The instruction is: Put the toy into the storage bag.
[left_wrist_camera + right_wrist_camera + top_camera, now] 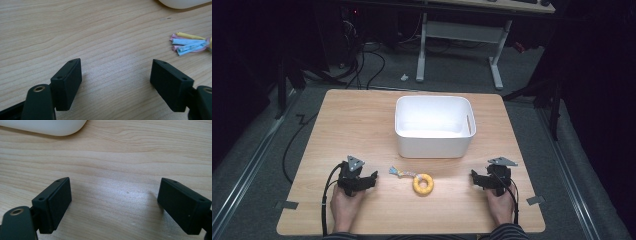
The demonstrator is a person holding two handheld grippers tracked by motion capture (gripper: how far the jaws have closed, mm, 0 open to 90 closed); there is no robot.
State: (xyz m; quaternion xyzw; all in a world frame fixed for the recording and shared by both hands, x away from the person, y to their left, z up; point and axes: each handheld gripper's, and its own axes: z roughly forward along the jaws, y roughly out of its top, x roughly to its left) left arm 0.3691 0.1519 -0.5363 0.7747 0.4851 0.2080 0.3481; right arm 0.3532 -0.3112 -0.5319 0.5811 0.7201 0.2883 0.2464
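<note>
A yellow ring toy (423, 184) with a pastel tassel (398, 172) lies on the wooden table (362, 120) near the front edge, between my two hands. Behind it stands a white bin (433, 126), nothing visible inside. My left gripper (371, 178) rests on the table left of the toy, open, nothing between its jaws. The left gripper view has that gripper (116, 75) over bare wood, the tassel (188, 43) ahead to the right. My right gripper (475, 177) rests right of the toy, open. In its own view the right gripper (115, 197) has only wood between its jaws.
A corner of the white bin (45, 126) shows at the top of the right gripper view, and a bit of the bin (182, 3) in the left gripper view. Beyond the table, a desk frame (459, 45) and cables (362, 65) are on the dark floor.
</note>
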